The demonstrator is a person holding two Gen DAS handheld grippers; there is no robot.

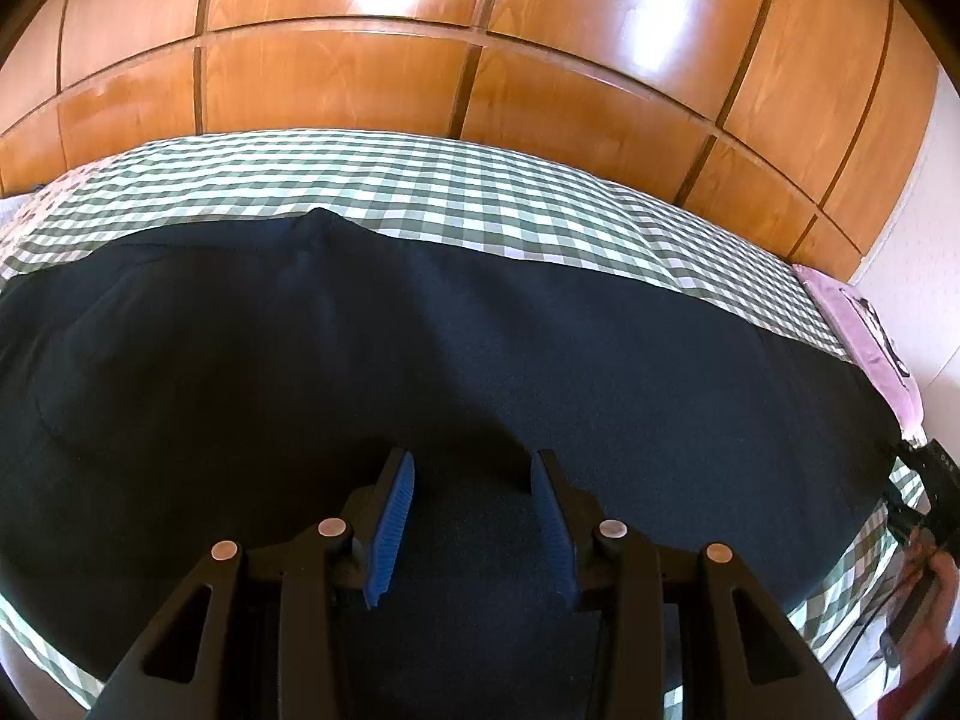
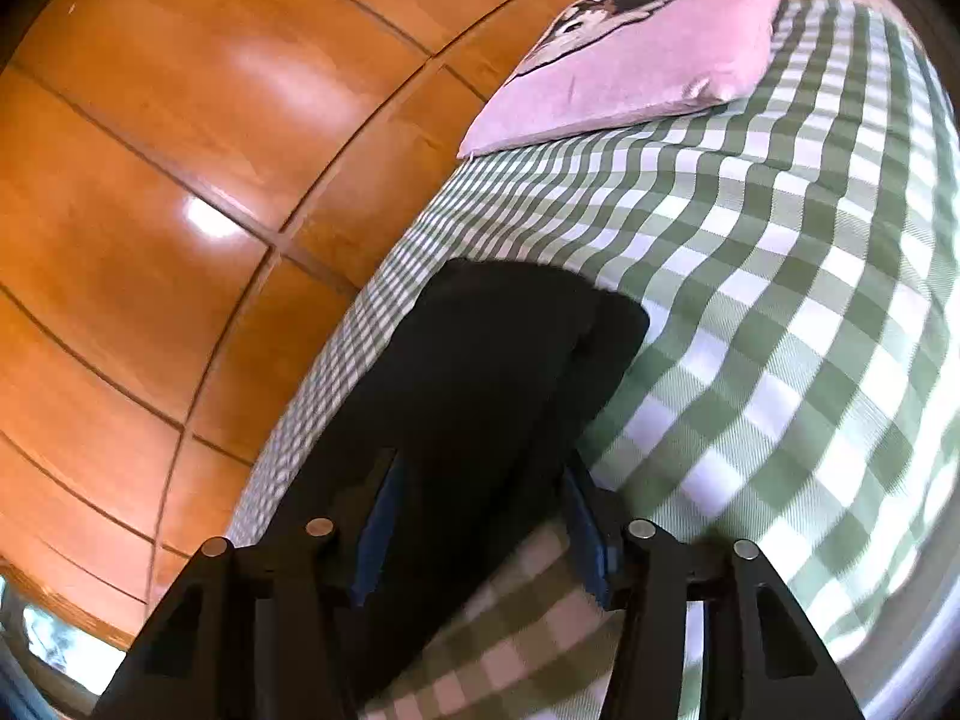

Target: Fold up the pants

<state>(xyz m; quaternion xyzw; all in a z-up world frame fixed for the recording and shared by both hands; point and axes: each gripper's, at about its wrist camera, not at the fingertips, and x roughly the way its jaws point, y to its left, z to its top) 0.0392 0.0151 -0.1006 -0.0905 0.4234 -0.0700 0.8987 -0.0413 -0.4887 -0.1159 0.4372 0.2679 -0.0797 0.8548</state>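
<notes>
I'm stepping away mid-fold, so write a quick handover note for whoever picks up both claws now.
Left claw: open, holding nothing, over the dark navy fabric pants.
Right claw: open, empty, over the pants' narrow end.
Pants lie spread across the green-and-white checked bedsheet; a pink cushion sits at the far end.
Done: pants laid out.
Left: grasp and fold; no finished fold is visible.

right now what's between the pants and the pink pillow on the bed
Only bare checkered bedspread lies between the dark pants and the pink pillow; the right wrist view shows it most clearly.
</notes>
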